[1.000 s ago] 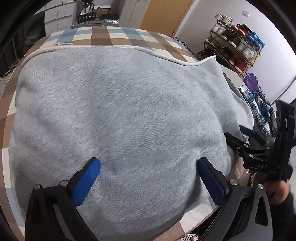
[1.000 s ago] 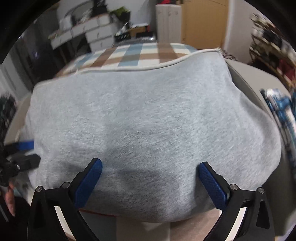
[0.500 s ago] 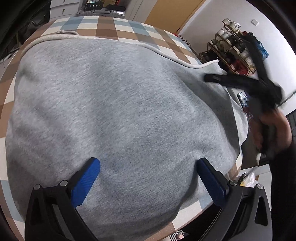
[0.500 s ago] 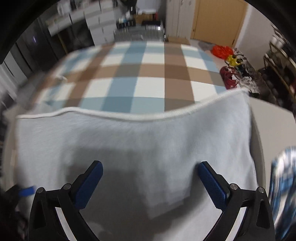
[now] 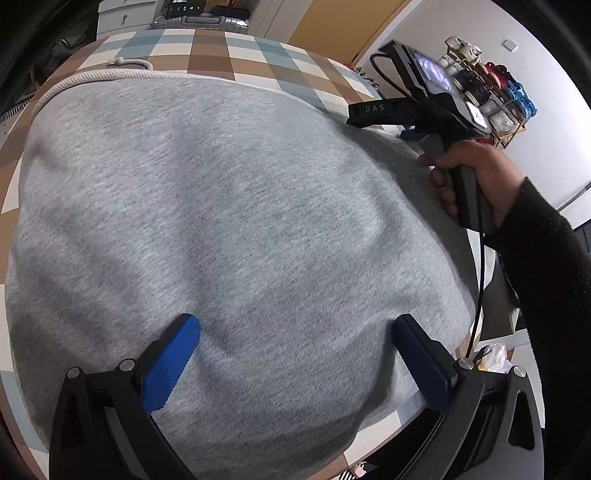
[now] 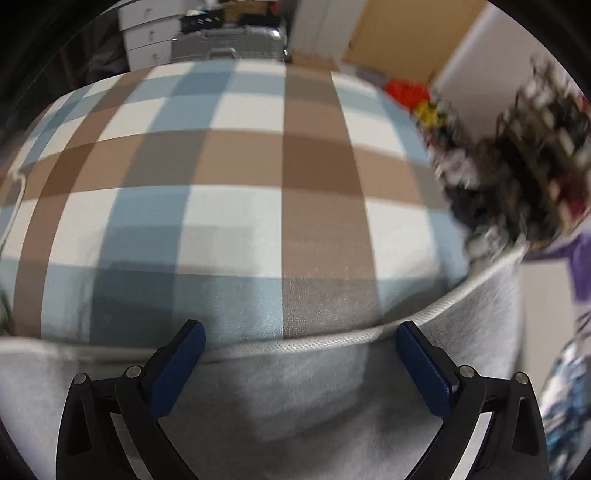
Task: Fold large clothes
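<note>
A large grey sweatshirt (image 5: 240, 203) lies spread flat on the checked tablecloth (image 5: 221, 48), its white ribbed hem (image 5: 122, 75) along the far side. My left gripper (image 5: 295, 326) hovers open over the near part of the grey cloth, nothing between its blue pads. At the garment's far right corner, a hand (image 5: 469, 173) in a black sleeve holds my right gripper (image 6: 299, 332). Its jaws are closing from wide, and the ribbed hem (image 6: 295, 345) runs between the pads without being pinched. Grey fabric (image 6: 277, 406) fills the lower part of the right wrist view.
A shoe rack (image 5: 491, 99) stands by the wall to the right. White drawers (image 5: 125, 18) and a silver suitcase (image 6: 229, 44) sit beyond the table's far end. A blue plaid cloth (image 6: 565, 387) lies off the table's right side. Bare checked tablecloth (image 6: 240, 166) stretches beyond the hem.
My right gripper has swept from the near edge of the sweatshirt across it to the far right hem. My left gripper has stayed open over the near part.
</note>
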Demonstrator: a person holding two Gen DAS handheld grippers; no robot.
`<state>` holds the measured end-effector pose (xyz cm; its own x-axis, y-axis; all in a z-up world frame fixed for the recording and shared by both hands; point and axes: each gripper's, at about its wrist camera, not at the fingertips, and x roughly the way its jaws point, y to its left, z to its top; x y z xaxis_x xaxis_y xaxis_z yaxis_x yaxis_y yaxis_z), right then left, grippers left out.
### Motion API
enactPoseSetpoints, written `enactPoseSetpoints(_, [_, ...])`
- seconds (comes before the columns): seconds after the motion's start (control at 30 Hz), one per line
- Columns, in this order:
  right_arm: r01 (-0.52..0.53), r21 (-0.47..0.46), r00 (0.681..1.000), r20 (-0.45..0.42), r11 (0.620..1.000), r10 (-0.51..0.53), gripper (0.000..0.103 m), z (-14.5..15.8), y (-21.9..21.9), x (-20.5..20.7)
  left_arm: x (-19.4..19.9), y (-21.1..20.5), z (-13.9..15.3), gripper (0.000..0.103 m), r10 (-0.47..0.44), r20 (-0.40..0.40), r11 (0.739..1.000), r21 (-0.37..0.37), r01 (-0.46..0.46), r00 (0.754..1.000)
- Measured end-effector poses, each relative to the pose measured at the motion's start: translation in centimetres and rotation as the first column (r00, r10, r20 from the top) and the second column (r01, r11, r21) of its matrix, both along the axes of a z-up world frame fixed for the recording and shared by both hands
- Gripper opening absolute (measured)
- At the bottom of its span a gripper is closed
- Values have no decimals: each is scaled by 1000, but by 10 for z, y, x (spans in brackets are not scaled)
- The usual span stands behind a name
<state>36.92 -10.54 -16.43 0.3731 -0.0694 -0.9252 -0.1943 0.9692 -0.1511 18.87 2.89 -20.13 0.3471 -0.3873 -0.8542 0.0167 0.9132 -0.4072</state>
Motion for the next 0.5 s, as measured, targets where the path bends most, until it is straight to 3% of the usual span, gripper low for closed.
enactPoseSetpoints(0.07, [45, 92, 994, 95, 995, -53, 88, 19, -12, -6, -1, 2, 0, 102, -4, 5, 1000, -12, 4, 1000])
enactPoseSetpoints(0.13, [28, 203, 984, 165, 979, -63, 90, 43, -21, -17, -1, 4, 0, 102, -8, 10, 1000, -26, 8, 1000])
enactPoseSetpoints(0.27, [-3, 382, 978, 192, 924, -76, 98, 86, -48, -56, -1, 8, -1, 102, -9, 7, 1000, -23, 9, 1000])
enactPoseSetpoints(0.33, [25, 442, 967, 218, 897, -135, 103, 100, -70, -89, -2, 7, -1, 102, 2, 5, 1000, -11, -2, 1000])
enactPoseSetpoints(0.43, [50, 520, 961, 207, 853, -182, 103, 102, -96, -138, -6, 3, 1, 102, 27, 21, 1000, 2, -27, 999])
enactPoseSetpoints(0.5, [63, 504, 964, 192, 861, -183, 103, 93, -103, -164, -9, 4, 0, 102, 38, 30, 999, 16, -38, 999])
